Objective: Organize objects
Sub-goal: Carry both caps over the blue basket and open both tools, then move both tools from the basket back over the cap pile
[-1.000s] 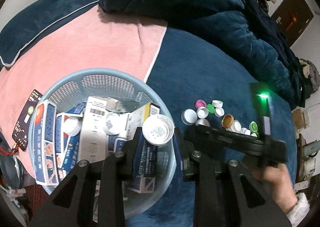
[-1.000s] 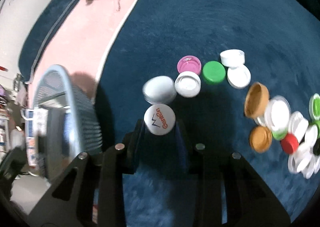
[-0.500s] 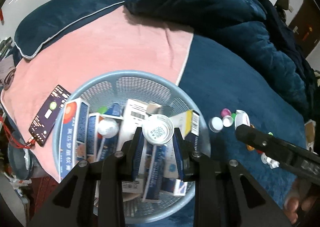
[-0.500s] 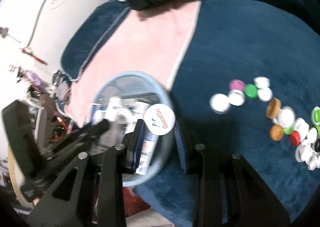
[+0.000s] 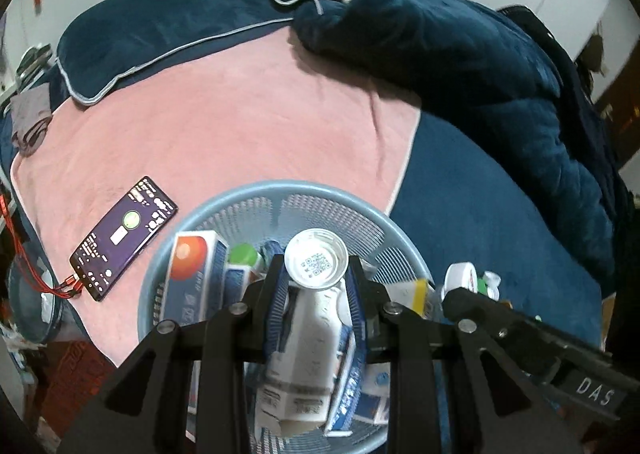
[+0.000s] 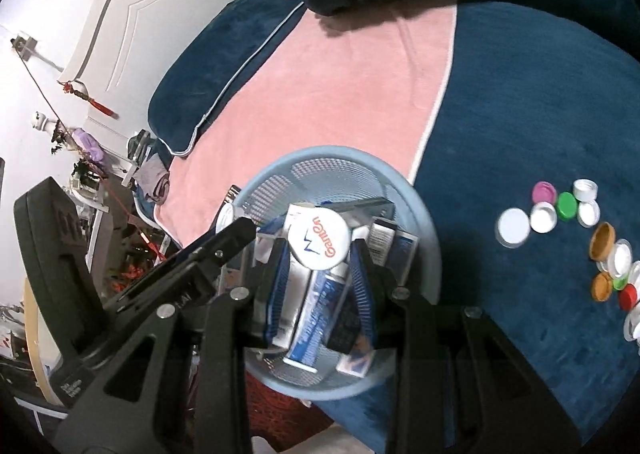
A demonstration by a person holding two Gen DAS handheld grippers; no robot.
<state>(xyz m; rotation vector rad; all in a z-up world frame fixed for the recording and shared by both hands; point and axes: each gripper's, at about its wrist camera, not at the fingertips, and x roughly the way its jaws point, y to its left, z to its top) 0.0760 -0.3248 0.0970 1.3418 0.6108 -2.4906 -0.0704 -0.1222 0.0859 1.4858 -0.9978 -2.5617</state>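
A light blue mesh basket point(image 5: 332, 193) point(image 6: 424, 230) holds several blue and white boxes and stands on the bed. My left gripper point(image 5: 317, 278) is shut on a white cap with a QR code inside point(image 5: 317, 262), held over the basket. My right gripper point(image 6: 320, 254) is shut on a white cap with red lettering point(image 6: 320, 240), also held over the basket. The right gripper's tip with its cap shows at the right of the left wrist view point(image 5: 460, 278). Several loose bottle caps point(image 6: 560, 209) lie on the dark blue blanket to the right.
A phone point(image 5: 124, 238) with a red cable lies on the pink blanket point(image 5: 240, 125) left of the basket. A dark blue duvet point(image 5: 460, 53) and pillows point(image 5: 160, 29) are heaped at the back. The bed's edge and floor clutter are at the left point(image 6: 100, 213).
Both grippers have moved left with their caps, from beside the cap pile to above the basket. The right gripper lifted its cap off the blanket.
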